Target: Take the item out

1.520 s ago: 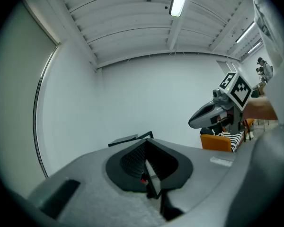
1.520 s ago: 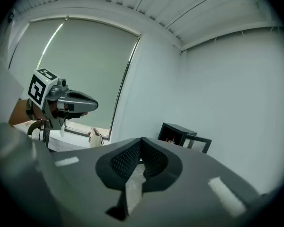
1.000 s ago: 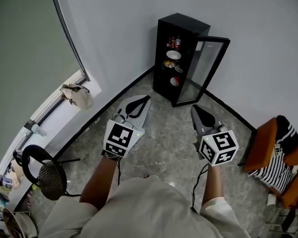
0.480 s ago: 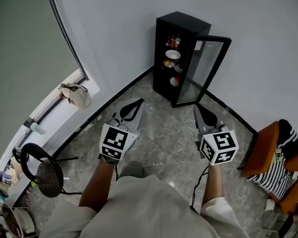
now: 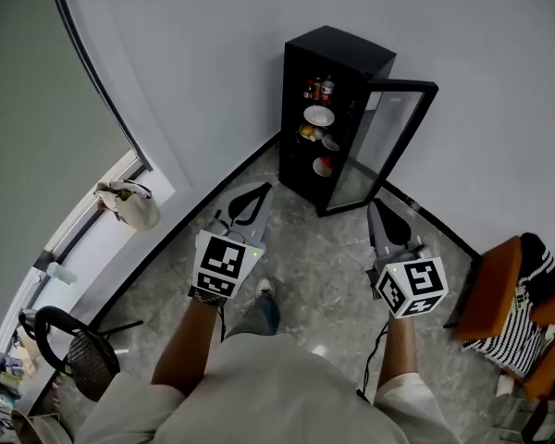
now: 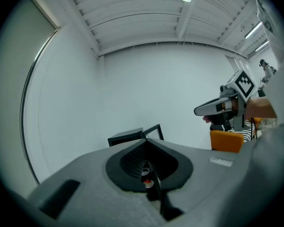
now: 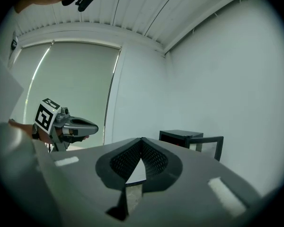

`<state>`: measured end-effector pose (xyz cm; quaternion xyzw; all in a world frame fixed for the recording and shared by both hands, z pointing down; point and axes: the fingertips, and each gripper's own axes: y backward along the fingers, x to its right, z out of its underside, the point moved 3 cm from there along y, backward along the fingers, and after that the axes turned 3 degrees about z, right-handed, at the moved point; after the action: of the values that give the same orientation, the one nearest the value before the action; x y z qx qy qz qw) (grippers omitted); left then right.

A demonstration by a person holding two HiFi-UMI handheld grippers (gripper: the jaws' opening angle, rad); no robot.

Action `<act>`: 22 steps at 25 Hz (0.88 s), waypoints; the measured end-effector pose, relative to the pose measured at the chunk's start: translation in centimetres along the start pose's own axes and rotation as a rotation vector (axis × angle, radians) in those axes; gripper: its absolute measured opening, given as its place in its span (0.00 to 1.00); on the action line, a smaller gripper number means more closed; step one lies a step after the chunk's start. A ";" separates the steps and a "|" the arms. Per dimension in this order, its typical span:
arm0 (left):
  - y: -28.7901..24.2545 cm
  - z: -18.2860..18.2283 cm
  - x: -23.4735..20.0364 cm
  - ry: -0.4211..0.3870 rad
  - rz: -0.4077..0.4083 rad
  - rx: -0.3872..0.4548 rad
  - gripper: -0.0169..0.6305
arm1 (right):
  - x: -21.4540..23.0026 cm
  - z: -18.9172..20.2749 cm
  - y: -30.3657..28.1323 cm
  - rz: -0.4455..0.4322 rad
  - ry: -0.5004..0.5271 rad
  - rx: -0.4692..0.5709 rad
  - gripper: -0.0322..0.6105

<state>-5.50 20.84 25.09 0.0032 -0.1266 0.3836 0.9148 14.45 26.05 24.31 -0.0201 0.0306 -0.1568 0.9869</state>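
A black cabinet (image 5: 338, 109) stands against the wall with its glass door (image 5: 388, 141) swung open. On its shelves are cans (image 5: 320, 88), a white plate (image 5: 319, 116), a yellow item (image 5: 307, 132) and a dish with something red (image 5: 322, 166). My left gripper (image 5: 258, 191) is held level in front of the cabinet, shut and empty. My right gripper (image 5: 376, 205) points level at the open door, also shut and empty. Both are still a stretch of floor short of the cabinet. The left gripper view shows its jaws (image 6: 145, 142) closed, the cabinet (image 6: 127, 137) behind. The right gripper view shows closed jaws (image 7: 142, 140) and the cabinet (image 7: 181, 137).
An orange chair (image 5: 495, 289) with a striped cloth stands at the right. A black stool (image 5: 74, 345) is at the lower left. A bag (image 5: 129, 202) lies on the window ledge. Grey marble floor (image 5: 314, 248) runs between me and the cabinet.
Both grippers have moved forward toward the cabinet as the person stepped ahead. The cabinet now sits nearer and larger in the head view. Both stayed shut.
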 end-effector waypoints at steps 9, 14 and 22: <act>-7.9 0.6 -8.7 -0.014 0.031 -0.008 0.03 | 3.1 -1.7 -11.6 0.101 0.088 0.014 0.06; -11.0 1.6 -12.2 0.000 0.040 -0.020 0.03 | 3.9 -1.4 -16.8 0.094 0.114 -0.041 0.06; -16.1 3.5 -16.3 0.020 0.069 -0.032 0.03 | 6.0 -0.2 -23.1 0.099 0.105 -0.086 0.06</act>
<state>-5.99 -2.27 26.10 -0.0197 -0.1237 0.4128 0.9022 13.02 2.23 24.95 -0.0525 0.0899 -0.1071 0.9888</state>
